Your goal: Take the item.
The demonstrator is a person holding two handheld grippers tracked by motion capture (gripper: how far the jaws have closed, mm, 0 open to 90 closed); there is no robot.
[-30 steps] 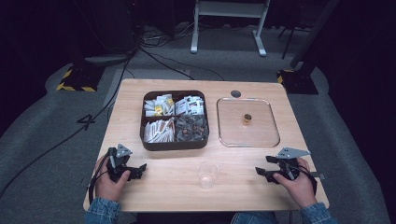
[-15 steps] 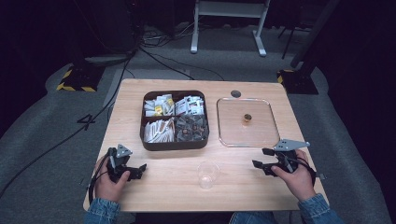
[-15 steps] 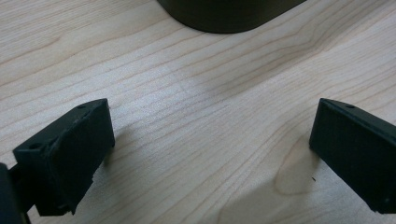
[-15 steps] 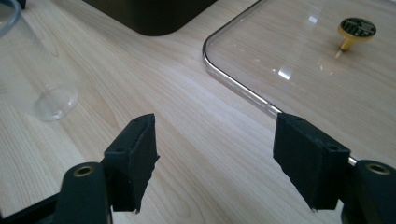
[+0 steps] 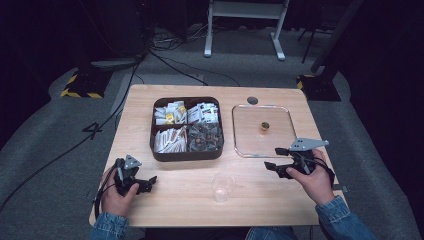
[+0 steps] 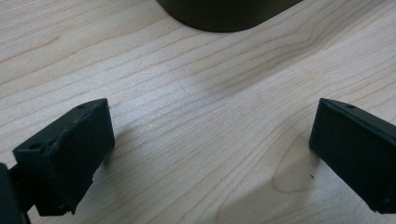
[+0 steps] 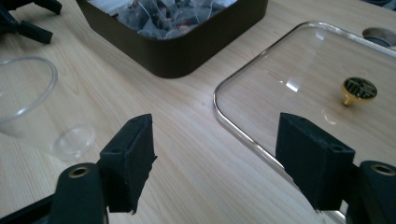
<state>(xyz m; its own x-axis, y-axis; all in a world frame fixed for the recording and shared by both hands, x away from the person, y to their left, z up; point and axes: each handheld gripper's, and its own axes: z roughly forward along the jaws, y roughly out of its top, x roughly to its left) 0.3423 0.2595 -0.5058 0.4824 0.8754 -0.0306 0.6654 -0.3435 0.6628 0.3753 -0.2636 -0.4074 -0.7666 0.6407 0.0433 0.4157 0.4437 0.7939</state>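
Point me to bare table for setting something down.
Bare wood lies between the left gripper and the clear cup, and along the table's left edge beside the brown box. The glass lid crowds the right gripper.

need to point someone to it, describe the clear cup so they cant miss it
Start at the dark brown four-compartment box in the middle of the light wooden table. Just nearer the person stands a small clear plastic cup, upright. It alone is round and see-through, unlike the flat glass lid.

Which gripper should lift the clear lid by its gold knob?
Right, probably. The right gripper is open at the clear lid's near edge, facing the gold knob. The left gripper sits past the dark box.
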